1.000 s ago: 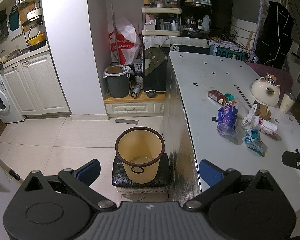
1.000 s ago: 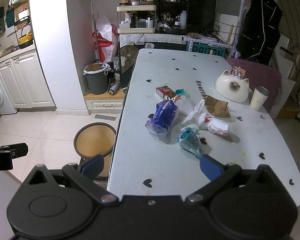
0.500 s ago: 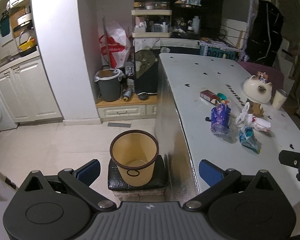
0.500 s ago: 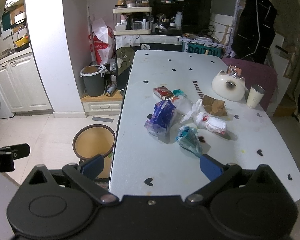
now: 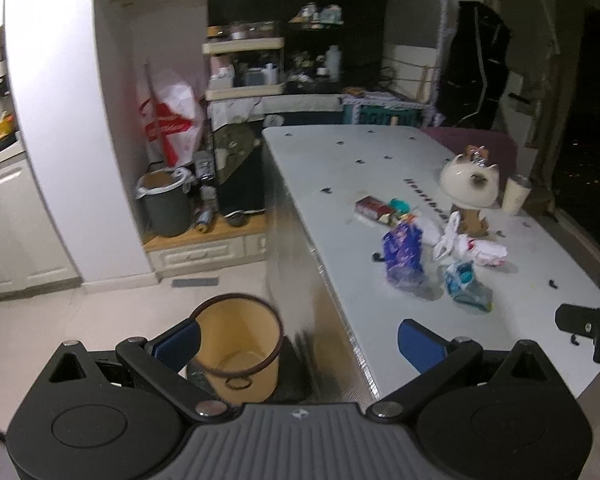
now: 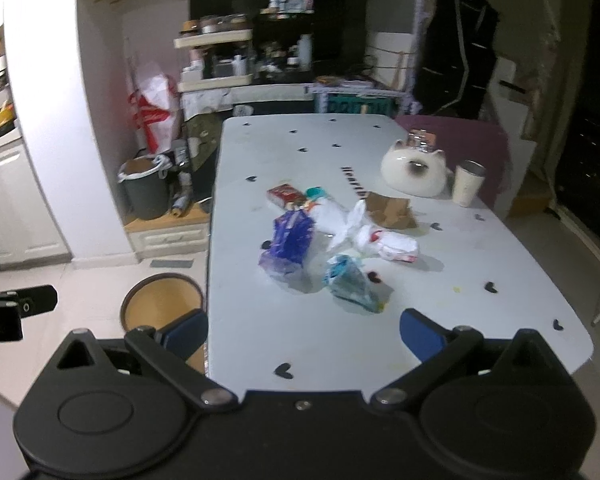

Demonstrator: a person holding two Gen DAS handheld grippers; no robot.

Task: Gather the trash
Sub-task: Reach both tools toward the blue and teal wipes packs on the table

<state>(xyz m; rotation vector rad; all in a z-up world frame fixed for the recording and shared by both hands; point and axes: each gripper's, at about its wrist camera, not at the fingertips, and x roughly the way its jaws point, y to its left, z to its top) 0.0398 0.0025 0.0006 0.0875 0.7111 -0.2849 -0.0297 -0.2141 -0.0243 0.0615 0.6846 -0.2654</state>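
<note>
**Two empty claws, trash waiting on the table**

Both of my claws are spread wide and hold nothing. My left claw [image 5: 298, 342] sits low in its frame, with its left blue pad [image 5: 179, 343] in front of the tan bin [image 5: 236, 344] and its right pad over the near edge of the white table [image 5: 340, 184]. The bin stands on the floor just beside the table's left side, on a dark cushion; I see nothing inside it.

My right claw [image 6: 304, 334] hangs above the table's near end, fingers apart, its left pad over the gap between the bin [image 6: 162, 300] and the table [image 6: 440, 320].

The trash lies in a loose cluster at the centre of the right wrist frame: a purple wrapper [image 6: 288, 246] to the left, a blue-green wrapper [image 6: 352, 282] nearest to me, a crumpled white bag [image 6: 384, 242] with red print just right of centre, a brown paper bag [image 6: 390, 210] behind that, and a small red box [image 6: 286, 196] with a teal-capped thing beside it farther back. Some of these touch or overlap; the blur hides exactly where.

Toward the upper right of the tabletop stand a white cat-shaped dish [image 6: 414, 174] and a pale cup [image 6: 468, 182], near each other. A grey bin [image 6: 144, 190] with a liner stands against the wall at mid left.
</note>
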